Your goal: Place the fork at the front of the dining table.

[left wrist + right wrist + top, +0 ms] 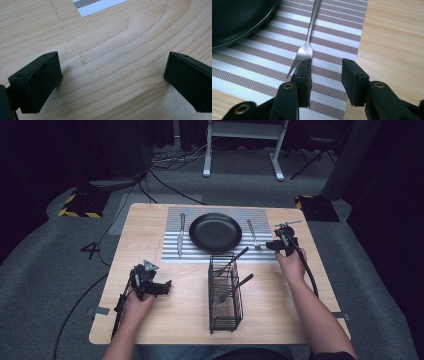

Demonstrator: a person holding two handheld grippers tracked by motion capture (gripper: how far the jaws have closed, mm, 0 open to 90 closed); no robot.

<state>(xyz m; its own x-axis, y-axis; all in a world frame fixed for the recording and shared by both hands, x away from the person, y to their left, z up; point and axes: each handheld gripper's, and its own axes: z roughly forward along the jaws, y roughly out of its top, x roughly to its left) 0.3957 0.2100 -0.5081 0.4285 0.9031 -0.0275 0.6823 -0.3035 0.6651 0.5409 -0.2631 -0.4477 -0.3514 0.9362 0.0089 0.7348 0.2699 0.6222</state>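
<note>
**Right claw parted beside the fork on the striped mat**

The counter was a light wooden top that carried every item, and both claws worked above it. The striped placemat lay across its far half, ahead of both claws; in the right gripper view its striped weave ran under the right claw's jaws, with the mat's edge just to the right of them.

The black plate sat on the middle of the mat, to the left of the right claw and well ahead of the left claw. Its dark rim lay beyond the right claw, at upper left in that claw's own view.

The black wire caddy stood upright on the bare counter between the two claws, nearer the person than the plate. It held cutlery whose handles leaned out of its top.

The right claw was at the mat's right edge. Its jaws stood partly spread with nothing between them.

The left claw was over bare wood, well apart from the mat. Its jaws were spread wide and empty.

The knife lay on the mat left of the plate, far from the right claw.

The fork lay flat on the mat right of the plate, tines toward the right claw and just beside its left jaw tip; contact could not be determined. The fork was not gripped.
</note>
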